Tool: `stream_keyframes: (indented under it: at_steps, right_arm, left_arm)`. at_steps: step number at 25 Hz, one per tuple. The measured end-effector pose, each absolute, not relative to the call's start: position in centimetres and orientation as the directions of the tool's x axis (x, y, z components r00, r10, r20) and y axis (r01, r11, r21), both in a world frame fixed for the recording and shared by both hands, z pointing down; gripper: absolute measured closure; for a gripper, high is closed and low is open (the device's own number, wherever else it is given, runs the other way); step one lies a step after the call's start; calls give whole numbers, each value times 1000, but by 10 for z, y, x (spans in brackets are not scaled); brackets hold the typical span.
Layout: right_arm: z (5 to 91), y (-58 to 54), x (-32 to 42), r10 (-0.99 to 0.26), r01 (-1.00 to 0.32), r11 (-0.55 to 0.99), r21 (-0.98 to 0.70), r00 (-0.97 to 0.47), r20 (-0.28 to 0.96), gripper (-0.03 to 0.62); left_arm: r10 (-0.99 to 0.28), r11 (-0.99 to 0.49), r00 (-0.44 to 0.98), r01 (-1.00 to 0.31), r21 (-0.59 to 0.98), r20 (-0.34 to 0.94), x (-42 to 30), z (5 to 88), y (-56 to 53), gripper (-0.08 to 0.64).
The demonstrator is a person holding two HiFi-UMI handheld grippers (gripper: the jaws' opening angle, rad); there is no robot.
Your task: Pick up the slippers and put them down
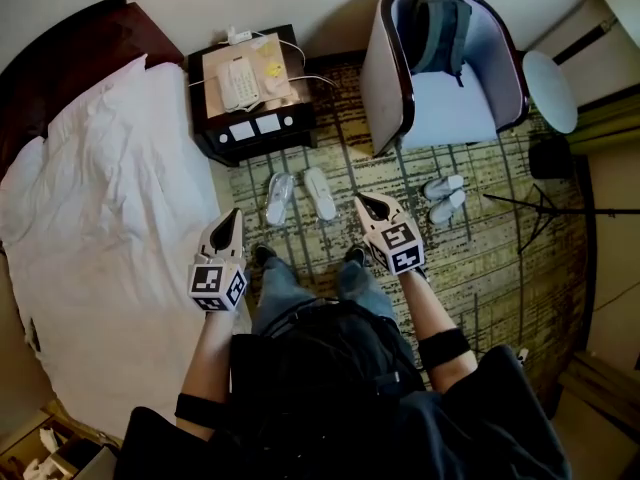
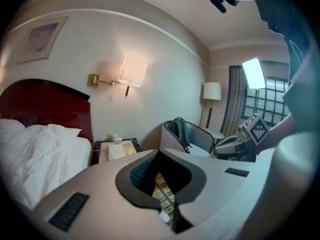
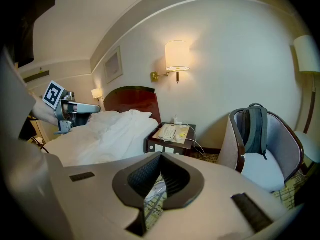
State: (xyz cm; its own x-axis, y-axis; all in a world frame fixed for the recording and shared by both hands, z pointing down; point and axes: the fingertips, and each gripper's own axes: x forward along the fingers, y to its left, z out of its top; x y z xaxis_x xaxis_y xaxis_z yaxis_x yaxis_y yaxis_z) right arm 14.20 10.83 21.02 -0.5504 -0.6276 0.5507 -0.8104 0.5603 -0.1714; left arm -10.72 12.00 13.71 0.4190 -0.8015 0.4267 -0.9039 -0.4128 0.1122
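Observation:
A pair of white slippers lies on the patterned carpet just ahead of the person's feet, one slipper (image 1: 279, 199) to the left of the other (image 1: 320, 193). A second white pair (image 1: 444, 196) lies further right, by the armchair. My left gripper (image 1: 232, 214) hovers above the bed's edge, left of the near pair, shut and empty. My right gripper (image 1: 363, 201) hangs between the two pairs, also shut with nothing in it. In the left gripper view the jaws (image 2: 159, 153) are together, with carpet and a small white patch showing below them. The right gripper view shows closed jaws (image 3: 161, 155) too.
A white bed (image 1: 100, 198) fills the left. A dark nightstand (image 1: 225, 133) with a telephone (image 1: 239, 83) stands against the far wall. An armchair (image 1: 385, 78) holding a grey backpack (image 1: 440, 28) is at the right, with a round table (image 1: 550, 90) and a thin black stand (image 1: 545, 208) beyond it.

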Motion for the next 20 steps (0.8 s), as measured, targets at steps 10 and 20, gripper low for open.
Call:
stream_keyframes:
  at_steps: [10, 20]
  right_arm:
    - [225, 107, 143, -634, -830, 523, -194, -531, 563, 591]
    - [262, 111, 140, -630, -858, 460, -227, -496, 598, 562]
  left_arm:
    - [-757, -489, 472, -868, 88, 452, -94, 143, 115, 560]
    - [-718, -539, 503, -839, 73, 481, -91, 161, 104, 560]
